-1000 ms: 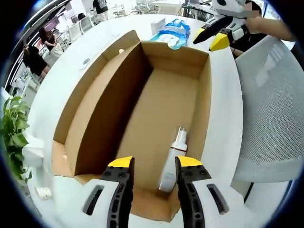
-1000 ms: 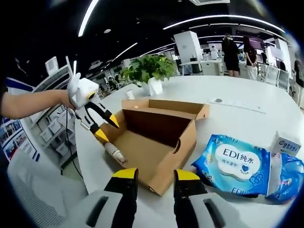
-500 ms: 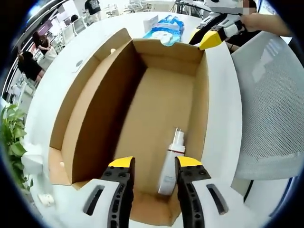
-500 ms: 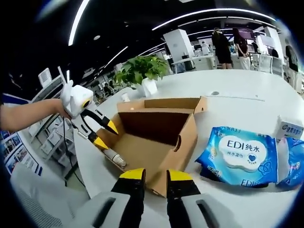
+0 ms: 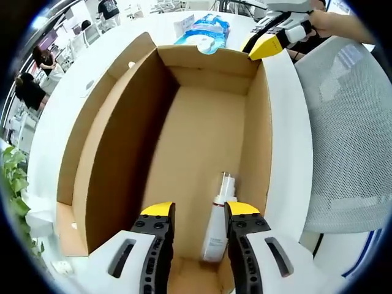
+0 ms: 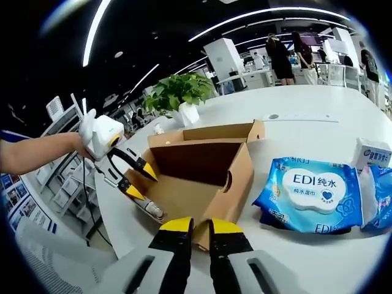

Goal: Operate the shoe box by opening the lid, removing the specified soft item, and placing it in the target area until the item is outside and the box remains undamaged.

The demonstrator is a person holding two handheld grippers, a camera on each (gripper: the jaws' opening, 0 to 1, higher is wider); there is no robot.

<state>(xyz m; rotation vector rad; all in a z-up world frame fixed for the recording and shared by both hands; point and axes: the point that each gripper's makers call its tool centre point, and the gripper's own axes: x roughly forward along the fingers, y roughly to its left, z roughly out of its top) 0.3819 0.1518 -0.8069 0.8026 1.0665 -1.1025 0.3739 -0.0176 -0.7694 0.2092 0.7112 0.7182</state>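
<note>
The brown cardboard shoe box (image 5: 122,141) lies open on the white table, its lid folded out to the left. A white bottle (image 5: 217,226) lies on the box floor near the right wall. My left gripper (image 5: 200,211) hangs open over the near end, with the bottle's base just beyond its right jaw. My right gripper (image 5: 262,44) is at the far right corner of the box. In the right gripper view, the right gripper (image 6: 201,225) has its jaws drawn close on the box (image 6: 202,171) corner. The left gripper (image 6: 145,185) is open above the bottle (image 6: 153,211). A blue wipes pack (image 6: 312,193) lies outside on the table.
A small white carton (image 6: 372,153) stands beside the wipes pack (image 5: 205,33). A potted plant (image 6: 177,92) sits beyond the box. A white mesh chair (image 5: 343,135) is close to the table edge. People stand at distant desks.
My left gripper has dropped closer to the box and the bottle. My right gripper's jaws have narrowed and come up to the box corner.
</note>
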